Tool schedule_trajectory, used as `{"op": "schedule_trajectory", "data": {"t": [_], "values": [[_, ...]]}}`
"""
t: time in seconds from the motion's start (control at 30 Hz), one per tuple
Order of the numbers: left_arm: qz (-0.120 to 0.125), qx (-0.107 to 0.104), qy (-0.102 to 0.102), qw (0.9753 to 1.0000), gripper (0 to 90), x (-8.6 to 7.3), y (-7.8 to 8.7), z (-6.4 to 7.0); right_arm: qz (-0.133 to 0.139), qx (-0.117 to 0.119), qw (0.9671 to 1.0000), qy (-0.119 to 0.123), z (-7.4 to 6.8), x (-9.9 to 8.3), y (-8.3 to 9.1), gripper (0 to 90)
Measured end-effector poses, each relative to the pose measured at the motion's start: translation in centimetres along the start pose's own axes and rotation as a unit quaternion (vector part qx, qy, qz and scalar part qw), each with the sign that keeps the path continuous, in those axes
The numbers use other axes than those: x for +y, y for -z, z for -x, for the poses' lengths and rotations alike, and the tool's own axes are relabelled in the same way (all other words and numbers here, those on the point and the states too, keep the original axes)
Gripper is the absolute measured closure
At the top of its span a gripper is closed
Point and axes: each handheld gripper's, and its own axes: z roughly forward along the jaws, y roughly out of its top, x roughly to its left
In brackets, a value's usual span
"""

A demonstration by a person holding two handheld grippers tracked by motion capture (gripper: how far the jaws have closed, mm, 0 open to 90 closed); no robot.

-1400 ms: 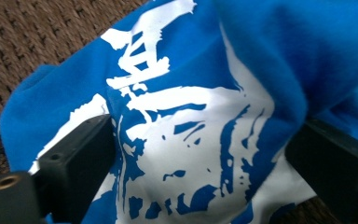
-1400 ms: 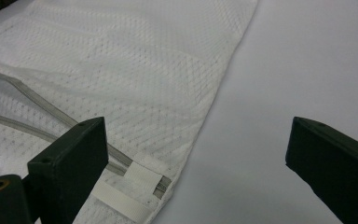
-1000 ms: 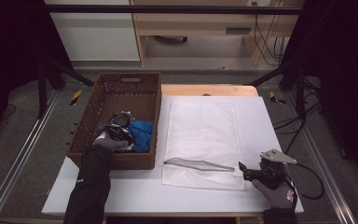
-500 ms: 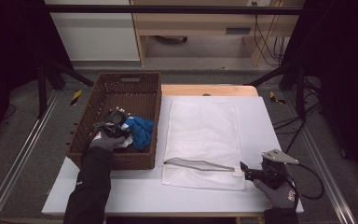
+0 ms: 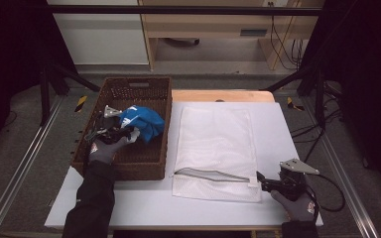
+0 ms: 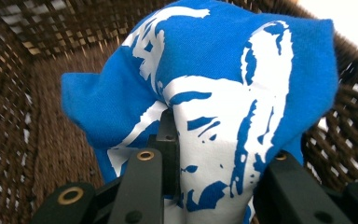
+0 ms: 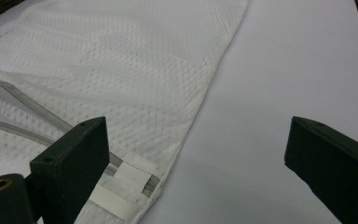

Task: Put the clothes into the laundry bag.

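1. The left tongs (image 5: 121,133) sit inside the wicker basket (image 5: 151,166), which stands just left of the white mesh laundry bag (image 5: 218,144). Their jaws are clamped on a bunched blue garment with a white print (image 6: 223,93), which hangs lifted above the basket floor.
2. The right tongs (image 5: 264,184) rest on the white surface (image 5: 144,208) at the bag's near right corner, jaws spread wide and holding nothing. One jaw lies over the bag's corner by the zipper end tab (image 7: 128,179), the other over bare surface.
3. The bag lies flat with its long axis running away from the person. Its zippered mouth (image 5: 213,174) gapes along the near edge.
4. The garment lies left of the bag, beyond the basket wall. The likely move carries it rightward to the mouth; the left tongs already hold it, and the right tongs are nearer the opening.
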Motion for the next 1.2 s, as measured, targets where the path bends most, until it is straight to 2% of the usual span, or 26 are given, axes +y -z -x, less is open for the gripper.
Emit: {"op": "schedule_trajectory", "data": {"t": [0.03, 0.07, 0.13, 0.17, 0.2, 0.23, 0.27, 0.33, 0.4, 0.6, 0.83, 0.9, 1.0, 1.03, 1.07, 1.2], "values": [[0.0, 0.0, 0.0, 1.0, 70.4, 0.0, 0.0, 0.0, 0.0, 0.001, 1.0, -0.004, 0.0, 0.0, 0.1, 6.8], [0.018, 0.001, 0.008, 0.9998, 70.4, 0.1, 0.4, -0.1, 0.001, 0.0, 1.0, -0.001, 0.0, 0.0, 0.0, 6.8], [0.035, -0.006, 0.025, 0.999, 70.5, 0.1, 0.8, -0.4, 0.0, 0.002, 1.0, -0.006, 0.0, 0.0, 0.1, 6.8], [0.035, -0.006, 0.025, 0.999, 70.5, 0.1, 0.8, -0.4, 0.001, -0.001, 1.0, -0.002, 0.1, 0.0, 0.0, 6.8], [0.052, -0.008, 0.04, 0.9978, 70.6, 0.1, 1.2, -0.8, 0.001, -0.002, 1.0, -0.001, 0.1, 0.0, 0.0, 6.8], [0.052, -0.008, 0.04, 0.9978, 70.6, 0.1, 1.2, -0.8, 0.001, -0.002, 1.0, -0.001, 0.1, 0.0, 0.0, 6.8], [0.056, -0.011, 0.049, 0.9971, 70.6, 0.2, 1.4, -1.0, 0.0, 0.0, 1.0, -0.004, 0.1, 0.0, 0.0, 6.8], [0.071, -0.017, 0.067, 0.9951, 70.6, 0.3, 1.8, -1.4, 0.0, 0.0, 1.0, -0.005, 0.1, 0.0, 0.0, 6.8], [0.085, -0.016, 0.076, 0.9933, 70.6, 0.3, 2.3, -1.6, 0.002, -0.002, 1.0, -0.002, 0.1, 0.0, 0.0, 6.9], [0.105, -0.005, 0.062, 0.9925, 70.6, 0.5, 3.5, -1.4, 0.003, -0.004, 1.0, -0.002, 0.2, -0.1, 0.0, 6.8], [0.118, -0.004, 0.045, 0.992, 70.5, 1.0, 4.9, -0.6, 0.005, -0.005, 1.0, -0.002, 0.1, -0.1, 0.0, 6.9], [0.128, -0.008, 0.039, 0.9909, 70.5, 1.3, 5.8, 0.0, 0.004, -0.002, 1.0, -0.008, 0.1, 0.0, 0.1, 6.9], [0.139, -0.011, 0.037, 0.9896, 70.5, 1.6, 6.4, 0.4, 0.006, -0.005, 1.0, -0.004, 0.2, 0.0, 0.1, 6.8], [0.146, -0.017, 0.034, 0.9885, 70.5, 1.9, 7.0, 0.9, 0.007, -0.006, 1.0, -0.001, 0.3, 0.0, 0.1, 6.9], [0.146, -0.017, 0.034, 0.9885, 70.5, 1.9, 7.0, 0.9, 0.007, -0.007, 1.0, -0.001, 0.3, 0.0, 0.2, 6.8], [0.164, -0.03, 0.026, 0.9856, 70.5, 2.5, 8.4, 2.5, 0.007, -0.009, 0.9999, -0.003, 0.3, 0.0, 0.2, 6.8]]}}
